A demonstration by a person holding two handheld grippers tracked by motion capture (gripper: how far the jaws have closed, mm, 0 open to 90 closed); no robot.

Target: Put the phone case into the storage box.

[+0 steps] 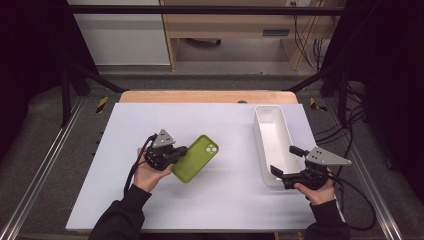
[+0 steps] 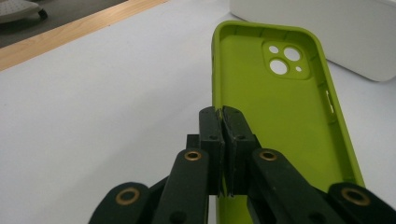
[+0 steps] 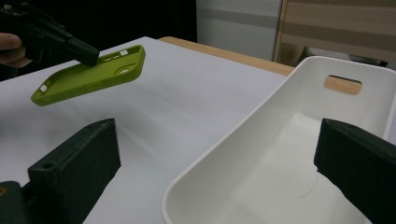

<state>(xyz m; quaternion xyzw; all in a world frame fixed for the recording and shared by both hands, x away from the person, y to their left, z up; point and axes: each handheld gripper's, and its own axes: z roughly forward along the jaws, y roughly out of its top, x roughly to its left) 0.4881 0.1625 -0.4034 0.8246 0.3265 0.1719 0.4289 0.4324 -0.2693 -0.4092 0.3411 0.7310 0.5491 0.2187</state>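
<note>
looking down from the high view: left gripper (image 1: 176, 152) pinches one long edge of the green phone case (image 1: 196, 158) over the white desk (image 1: 125, 200); right gripper (image 1: 284, 161) straddles the white bin (image 1: 261, 145) wall, jaws wide. left gripper view: jaws clamped thin on the case wall (image 2: 280, 116), hollow side up. likely light, soft, bendy; a rim grip may let it sag. right gripper view: case (image 3: 88, 74) hangs clear of the desk, tilted.

Green phone case (image 2: 285, 121): lower end cut off by the frame bottom in the left gripper view, part of near rim hidden behind black jaws. White tray (image 3: 280, 172): near end cut off in the right gripper view.
</note>
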